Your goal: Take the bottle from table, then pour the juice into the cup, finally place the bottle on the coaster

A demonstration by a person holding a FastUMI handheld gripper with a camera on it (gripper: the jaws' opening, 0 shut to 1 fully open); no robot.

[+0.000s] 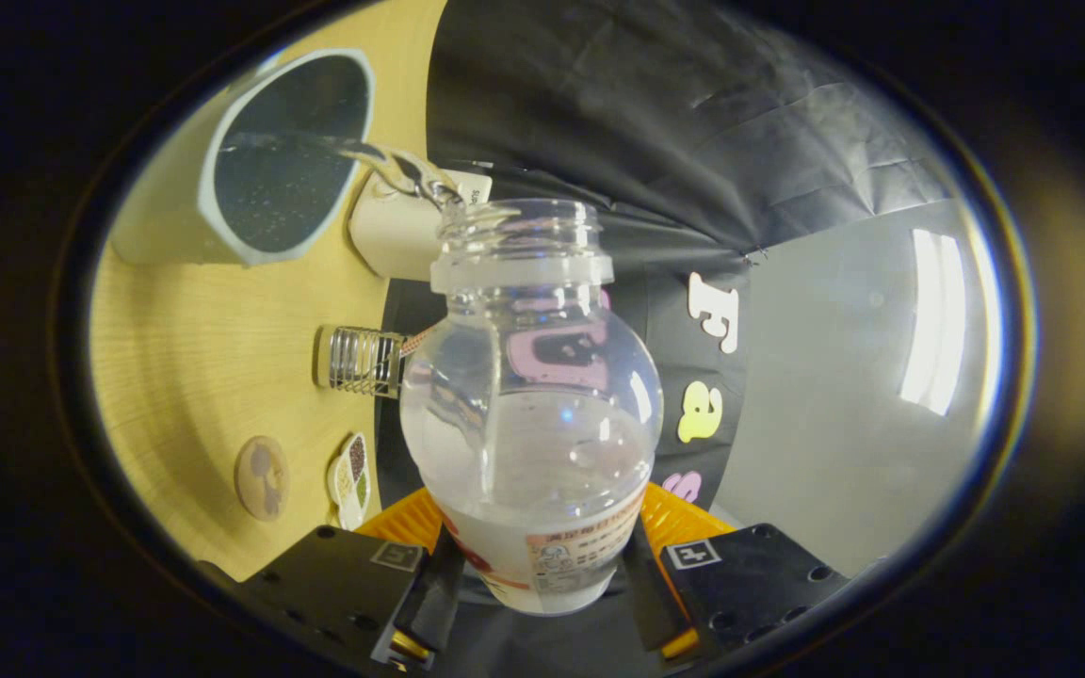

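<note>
Gripper view: tongs (542, 574) clamp one bottle (531, 405), pouring into one cup (251, 160).

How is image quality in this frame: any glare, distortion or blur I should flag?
Gripper view: strong fisheye bending, so the table edge curves; bright window glare on the grey wall at right; highlights and reflections on the clear bottle held between the tool fingers; the stream into the cup looks slightly smeared; the coaster stays reasonably sharp.
</note>
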